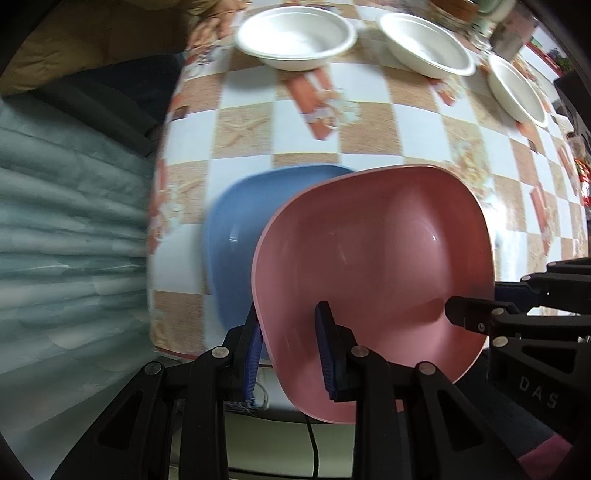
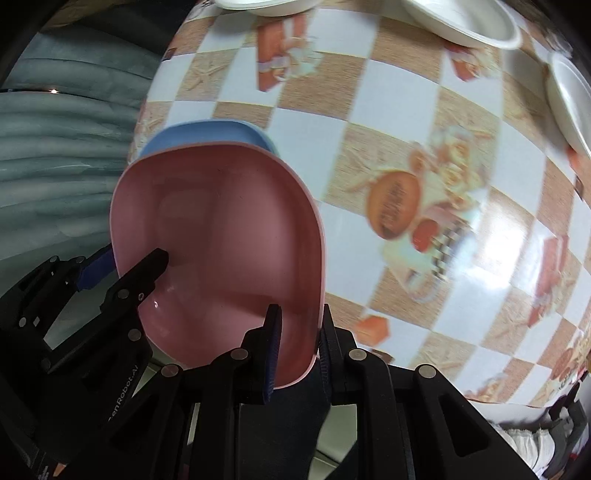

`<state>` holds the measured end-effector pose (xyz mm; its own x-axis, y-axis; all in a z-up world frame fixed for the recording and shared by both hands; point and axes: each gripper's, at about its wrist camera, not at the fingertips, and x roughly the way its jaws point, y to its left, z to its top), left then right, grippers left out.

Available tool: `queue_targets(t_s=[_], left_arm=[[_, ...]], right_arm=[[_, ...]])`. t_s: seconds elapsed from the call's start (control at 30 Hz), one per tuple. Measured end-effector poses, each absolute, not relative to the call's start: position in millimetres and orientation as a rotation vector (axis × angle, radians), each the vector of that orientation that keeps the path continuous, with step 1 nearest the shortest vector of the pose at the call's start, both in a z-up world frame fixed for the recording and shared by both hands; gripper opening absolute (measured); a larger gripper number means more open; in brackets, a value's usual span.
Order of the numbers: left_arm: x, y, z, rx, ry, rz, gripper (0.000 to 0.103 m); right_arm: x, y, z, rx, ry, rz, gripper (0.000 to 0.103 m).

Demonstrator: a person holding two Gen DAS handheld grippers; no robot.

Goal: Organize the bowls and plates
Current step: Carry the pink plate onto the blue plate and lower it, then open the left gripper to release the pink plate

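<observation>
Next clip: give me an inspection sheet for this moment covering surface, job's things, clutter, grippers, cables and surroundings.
Surface: table under a checked cloth printed with food pictures.
Job's things: pink bowl held by its rim from two sides; blue bowl behind it near the table edge, whether they touch cannot be told; three white bowls in a row at the far side.
Clutter: blurred items at the far corner, too unclear to name.
Grippers: left gripper shut on the pink bowl's rim; right gripper shut on the opposite rim.
Cables: thin dark cable below the table edge.
Surroundings: grey-green fabric beside the table.
</observation>
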<state>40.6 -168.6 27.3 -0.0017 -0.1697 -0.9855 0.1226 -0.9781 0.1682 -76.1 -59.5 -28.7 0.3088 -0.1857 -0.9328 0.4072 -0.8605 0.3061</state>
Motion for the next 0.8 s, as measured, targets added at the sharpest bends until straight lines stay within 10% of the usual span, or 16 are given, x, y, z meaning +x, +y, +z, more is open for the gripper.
queue_targets(t_s=[0.27,0.4,0.53,0.8], left_arm=[[38.1,-201.4,24.3,2.017,-0.053,-2.052,0.031],[36.0,-207.0,20.4,1.987,-0.067,-2.049,0.054],[36.9,-207.6,24.2,1.946,-0.076,-2.075,0.074],[28.8,-170.1,31.5,2.043,0.007,-2.193,0.079]], right_arm=[[-76.0,-76.7,-27.0,2.083,0.19,-1.551,0.022],[-77.7,-66.3,-23.3,2.074,0.17,-1.538,0.022],[-81.7,-53.8,-24.6,2.082,0.254,-1.597,0.08],[-91.1,57.7,-33.0,2.272,0.127,-1.701,0.086]])
